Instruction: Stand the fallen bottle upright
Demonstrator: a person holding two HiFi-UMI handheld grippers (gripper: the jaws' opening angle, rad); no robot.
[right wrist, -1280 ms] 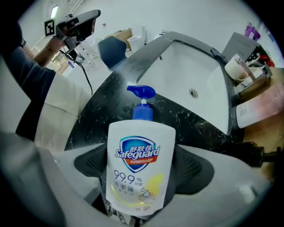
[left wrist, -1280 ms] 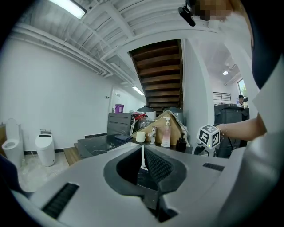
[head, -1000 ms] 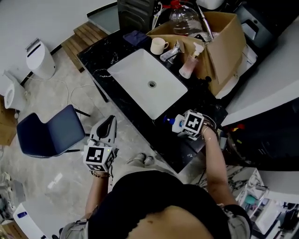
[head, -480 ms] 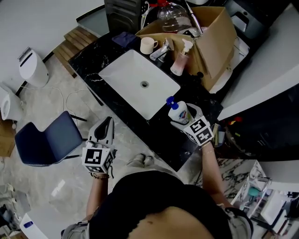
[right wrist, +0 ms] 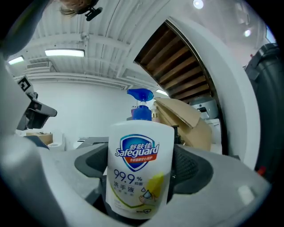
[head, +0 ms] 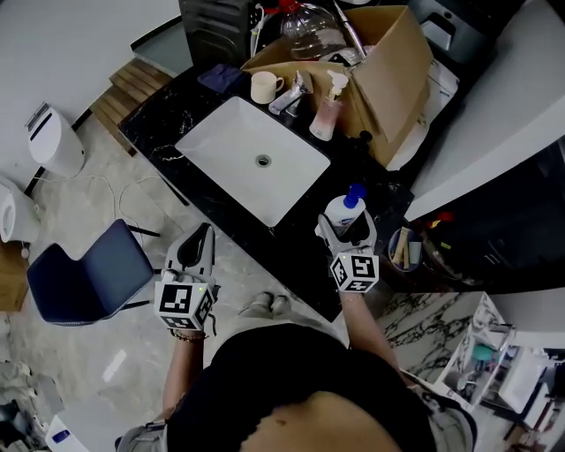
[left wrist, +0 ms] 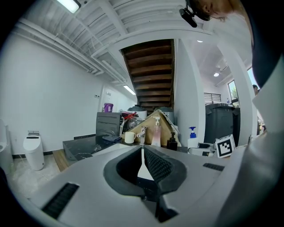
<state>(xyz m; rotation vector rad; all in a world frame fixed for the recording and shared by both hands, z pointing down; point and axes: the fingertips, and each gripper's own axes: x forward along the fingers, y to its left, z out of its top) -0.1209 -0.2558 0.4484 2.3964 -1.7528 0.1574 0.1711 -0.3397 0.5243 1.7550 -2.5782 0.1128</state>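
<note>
1. Bottle (right wrist: 140, 164) has swung up: a second ago it lies on its side at the counter's edge, now it's upright with the blue pump on top.
2. Right gripper (head: 346, 237) is clamped on it, one jaw on each side of the white body, Safeguard label facing that gripper's camera. Can't tell whether the base is actually touching the black counter (head: 177, 115) or just above it.
3. It sits near the front edge of the counter, to the right of the white sink (head: 221, 132).
4. Left gripper (left wrist: 142, 159) has its jaws pressed together with nothing between them, held out over the floor in front of the counter. It's in about the same spot as before.
5. Containers further back: a cream mug (head: 263, 86) just behind the sink by the faucet (head: 290, 95), and a pink pump bottle (head: 323, 115) standing next to it. Can't see into the mug.
6. Behind those, an open cardboard box (head: 388, 62) with a big clear jug (head: 309, 26) with a red cap in it.
7. Off to the side on the floor there's a blue chair (head: 84, 274).
8. Whole view has also shifted a bit since the earlier frames, so the sink and box sit further left now.
</note>
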